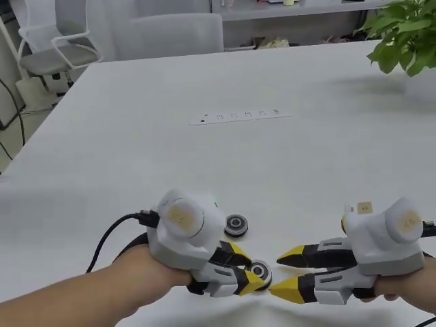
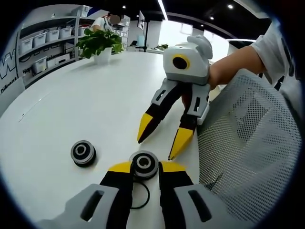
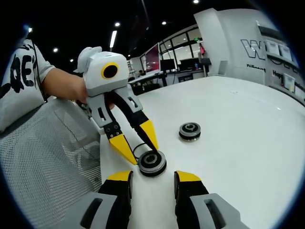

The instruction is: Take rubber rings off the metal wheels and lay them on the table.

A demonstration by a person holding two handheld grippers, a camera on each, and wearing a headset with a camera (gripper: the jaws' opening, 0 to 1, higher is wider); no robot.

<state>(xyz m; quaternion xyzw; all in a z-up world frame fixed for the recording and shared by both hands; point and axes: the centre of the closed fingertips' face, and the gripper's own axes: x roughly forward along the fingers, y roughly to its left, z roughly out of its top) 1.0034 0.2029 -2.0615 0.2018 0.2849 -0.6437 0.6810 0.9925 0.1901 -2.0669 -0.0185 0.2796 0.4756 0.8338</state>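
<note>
Metal wheel (image 2: 144,164) sits clamped between the tips of the left gripper (image 2: 145,168); the right gripper (image 3: 152,176), jaws wide apart, faces it closely, second wheel (image 2: 83,152) nearby

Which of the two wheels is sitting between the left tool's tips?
The nearer wheel, pinched by the left tool and facing the right tool. The other wheel lies alone farther out on the table.
</note>
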